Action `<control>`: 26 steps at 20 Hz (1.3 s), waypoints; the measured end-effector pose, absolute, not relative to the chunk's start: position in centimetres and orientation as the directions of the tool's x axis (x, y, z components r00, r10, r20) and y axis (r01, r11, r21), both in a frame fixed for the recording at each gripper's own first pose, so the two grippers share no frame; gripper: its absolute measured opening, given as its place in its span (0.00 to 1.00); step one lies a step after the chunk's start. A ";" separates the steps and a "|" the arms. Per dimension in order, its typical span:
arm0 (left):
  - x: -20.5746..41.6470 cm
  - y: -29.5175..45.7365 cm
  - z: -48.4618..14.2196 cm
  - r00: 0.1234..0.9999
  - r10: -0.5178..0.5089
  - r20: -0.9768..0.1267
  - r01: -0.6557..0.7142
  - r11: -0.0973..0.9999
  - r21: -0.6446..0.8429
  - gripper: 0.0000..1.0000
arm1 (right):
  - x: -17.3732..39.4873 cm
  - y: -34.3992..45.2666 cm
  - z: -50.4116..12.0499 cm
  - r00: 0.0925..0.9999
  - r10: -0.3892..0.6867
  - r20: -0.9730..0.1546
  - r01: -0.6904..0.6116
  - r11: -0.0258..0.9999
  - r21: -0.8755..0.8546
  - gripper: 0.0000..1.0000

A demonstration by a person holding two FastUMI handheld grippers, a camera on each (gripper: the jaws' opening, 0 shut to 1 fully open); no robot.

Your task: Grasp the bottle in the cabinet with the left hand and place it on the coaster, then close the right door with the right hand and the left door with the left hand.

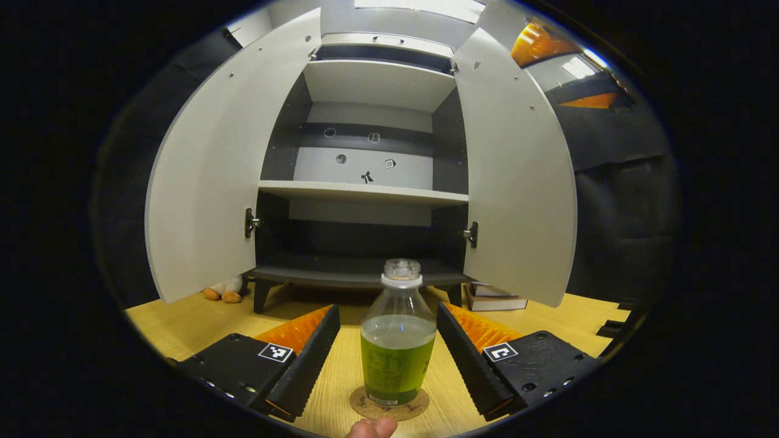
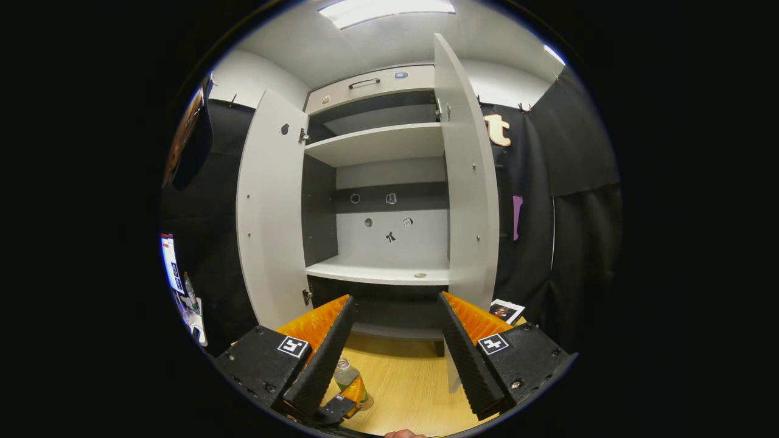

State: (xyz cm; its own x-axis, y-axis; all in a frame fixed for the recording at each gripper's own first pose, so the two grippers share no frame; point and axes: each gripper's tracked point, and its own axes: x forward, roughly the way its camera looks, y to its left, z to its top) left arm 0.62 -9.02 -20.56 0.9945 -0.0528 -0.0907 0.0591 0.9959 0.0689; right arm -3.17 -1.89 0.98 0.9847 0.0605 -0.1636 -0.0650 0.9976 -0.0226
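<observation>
A clear bottle (image 1: 397,353) with green liquid, a green label and a clear cap stands upright on a round cork coaster (image 1: 415,407) on the wooden surface. My left gripper (image 1: 387,309) is open, with a finger on either side of the bottle and a gap on both sides. The cabinet behind has its left door (image 1: 207,182) and right door (image 1: 517,182) swung wide open, and its shelves are bare. My right gripper (image 2: 396,298) is open and held higher, facing the cabinet between its left door (image 2: 271,213) and right door (image 2: 465,182). The bottle (image 2: 348,374) also shows low down beside its left finger.
A stuffed toy (image 1: 222,291) lies under the cabinet's left corner and stacked books (image 1: 494,298) sit by its right leg. A printed sheet (image 2: 505,311) lies to the right of the cabinet. A screen (image 2: 170,261) glows at the far left. A fingertip (image 1: 372,427) shows near the coaster.
</observation>
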 end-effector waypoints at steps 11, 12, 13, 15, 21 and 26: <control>0.5 -7.7 -7.6 0.993 -0.120 -0.010 0.120 0.992 0.030 0.99 | -1.2 0.0 1.4 0.988 0.127 -0.083 -0.121 0.990 0.072 0.83; 0.2 -7.3 -7.0 0.993 -0.115 -0.021 0.115 0.993 0.019 0.95 | -1.2 -0.2 1.0 0.988 0.125 -0.088 -0.118 0.990 0.079 0.83; 0.0 -7.0 -6.6 0.994 -0.108 -0.029 0.108 0.994 0.011 0.95 | -1.2 -0.4 1.2 0.989 0.122 -0.079 -0.116 0.990 0.082 0.83; -0.4 -6.1 -5.6 0.995 -0.096 -0.025 0.096 0.995 0.002 0.95 | -1.0 -1.9 2.0 0.995 0.087 -0.042 -0.083 0.992 0.095 0.84; -1.1 -3.8 -6.0 0.996 -0.050 -0.071 0.053 0.998 0.035 0.95 | -2.0 -12.7 5.1 0.987 -0.158 0.010 0.158 0.987 0.029 0.83; -1.2 -4.4 -7.0 0.994 -0.054 -0.094 0.055 0.998 0.008 0.95 | -0.8 -20.2 9.0 0.954 -0.299 0.033 0.300 0.954 -0.027 0.83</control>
